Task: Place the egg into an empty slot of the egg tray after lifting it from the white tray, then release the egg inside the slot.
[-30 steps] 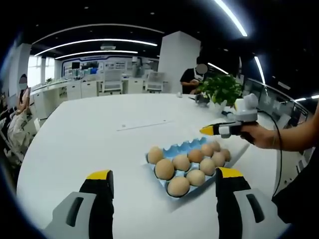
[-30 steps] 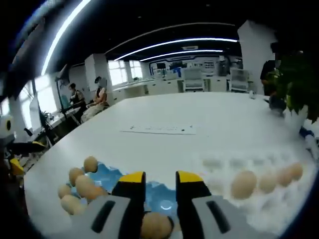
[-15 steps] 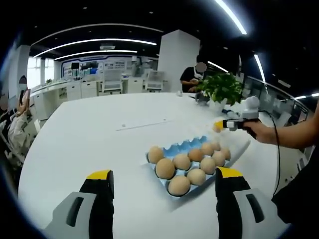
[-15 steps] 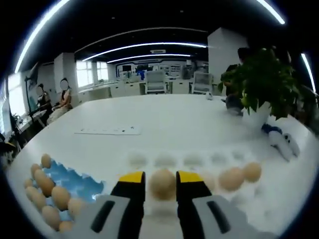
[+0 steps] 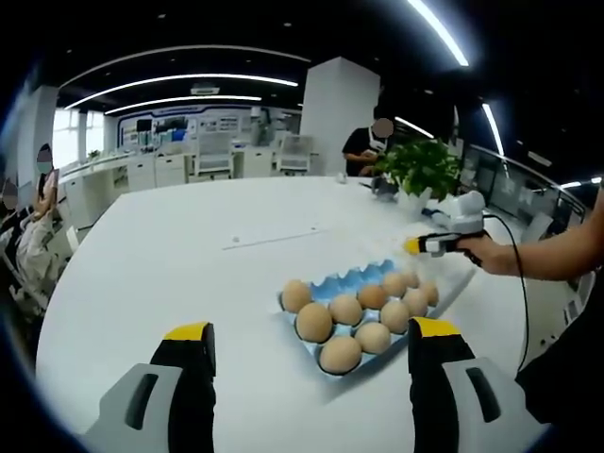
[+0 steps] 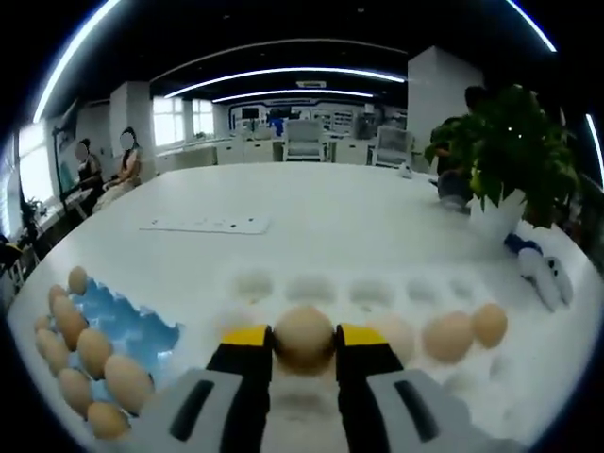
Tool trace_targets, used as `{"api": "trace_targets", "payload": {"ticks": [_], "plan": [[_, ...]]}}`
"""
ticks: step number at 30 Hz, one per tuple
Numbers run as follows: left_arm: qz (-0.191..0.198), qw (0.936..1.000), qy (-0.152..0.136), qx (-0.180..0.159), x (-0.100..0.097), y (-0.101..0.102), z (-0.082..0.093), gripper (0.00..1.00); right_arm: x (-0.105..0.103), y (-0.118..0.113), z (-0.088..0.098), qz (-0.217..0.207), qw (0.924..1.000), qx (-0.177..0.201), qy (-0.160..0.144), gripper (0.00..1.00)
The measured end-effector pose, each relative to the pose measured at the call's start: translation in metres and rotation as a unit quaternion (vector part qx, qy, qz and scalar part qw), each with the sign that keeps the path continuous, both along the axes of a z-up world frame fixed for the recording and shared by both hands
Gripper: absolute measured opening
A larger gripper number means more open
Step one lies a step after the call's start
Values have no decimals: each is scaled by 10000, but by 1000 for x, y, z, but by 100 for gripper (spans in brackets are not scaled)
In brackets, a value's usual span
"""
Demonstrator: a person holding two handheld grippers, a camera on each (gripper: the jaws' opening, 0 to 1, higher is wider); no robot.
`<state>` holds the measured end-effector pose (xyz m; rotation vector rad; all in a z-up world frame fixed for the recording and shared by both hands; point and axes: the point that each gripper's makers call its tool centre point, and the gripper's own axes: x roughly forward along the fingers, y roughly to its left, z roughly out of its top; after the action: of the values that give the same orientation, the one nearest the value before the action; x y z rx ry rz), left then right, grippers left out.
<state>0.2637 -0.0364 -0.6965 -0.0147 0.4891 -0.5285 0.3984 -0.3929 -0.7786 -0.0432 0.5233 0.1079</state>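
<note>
My right gripper (image 6: 304,338) stands open over the white tray (image 6: 377,293). Its narrow jaws sit either side of a tan egg (image 6: 304,332) that rests in a slot and fills the gap between the yellow tips. More eggs (image 6: 448,335) lie further right in the same row. The blue egg tray (image 6: 132,326) lies to the left with several eggs along its edge. In the left gripper view the blue egg tray (image 5: 330,288) holds several eggs and has empty slots at the back. My left gripper (image 5: 311,332) hovers open and empty in front of it. The right gripper (image 5: 436,244) reaches in from the right.
A potted plant (image 6: 505,156) stands at the far right of the white table (image 6: 311,203), with a small blue and white object (image 6: 538,269) beside it. A flat strip of paper (image 6: 203,225) lies mid-table. People sit at desks far off to the left.
My right gripper has swung from above the blue egg tray to the white tray and closed in on an egg, which now sits between its tips. The jaw gap looks unchanged. The left gripper has stayed still.
</note>
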Motion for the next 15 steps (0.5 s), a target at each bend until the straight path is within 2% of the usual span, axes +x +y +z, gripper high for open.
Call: {"api": "trace_targets", "payload": {"ticks": [6,8,15], "plan": [[-10,10000,4,-4,0,-1,0,84,1,7,22,49,9995,77,-292,26],[-28,10000,13,-10,0,-2,-1,84,2,14,29,119,9989,228,-396,26],[-44,10000,5,-17,1,-3,-2,84,1,53,41,531,9962,487,-480,26]]}}
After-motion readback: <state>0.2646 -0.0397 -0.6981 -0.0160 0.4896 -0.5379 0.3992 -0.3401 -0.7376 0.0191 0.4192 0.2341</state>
